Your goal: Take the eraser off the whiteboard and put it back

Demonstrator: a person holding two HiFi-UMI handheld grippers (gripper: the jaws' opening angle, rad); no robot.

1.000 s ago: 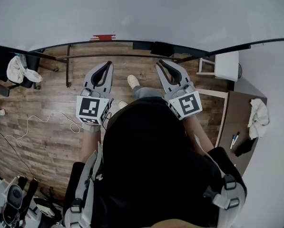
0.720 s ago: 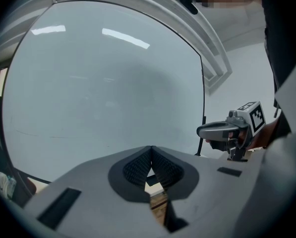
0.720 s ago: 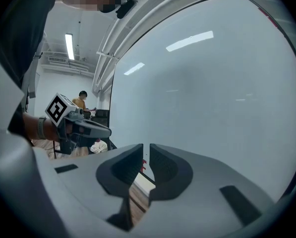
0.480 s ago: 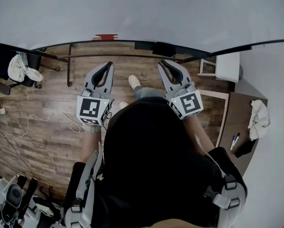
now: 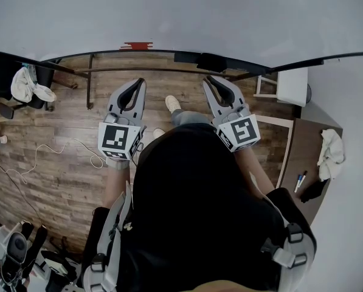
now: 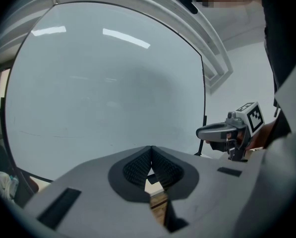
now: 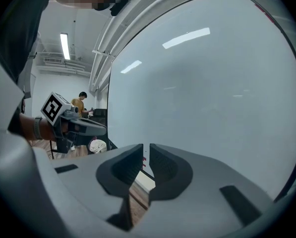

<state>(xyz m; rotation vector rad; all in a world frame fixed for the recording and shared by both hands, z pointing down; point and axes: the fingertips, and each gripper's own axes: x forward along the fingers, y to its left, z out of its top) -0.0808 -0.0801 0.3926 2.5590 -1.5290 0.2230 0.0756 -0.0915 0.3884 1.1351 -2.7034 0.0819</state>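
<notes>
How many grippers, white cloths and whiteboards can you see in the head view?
Grippers: 2, left gripper and right gripper
White cloths: 2, left cloth and right cloth
Whiteboard: 1
Total: 5

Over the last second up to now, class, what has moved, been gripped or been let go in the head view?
Nothing visibly changed. The left grey tongs and the right grey tongs point at the large white whiteboard side by side, both shut and empty, as before. The small red object at the board's lower edge lies where it was. Only the whole picture drifts slightly.
</notes>
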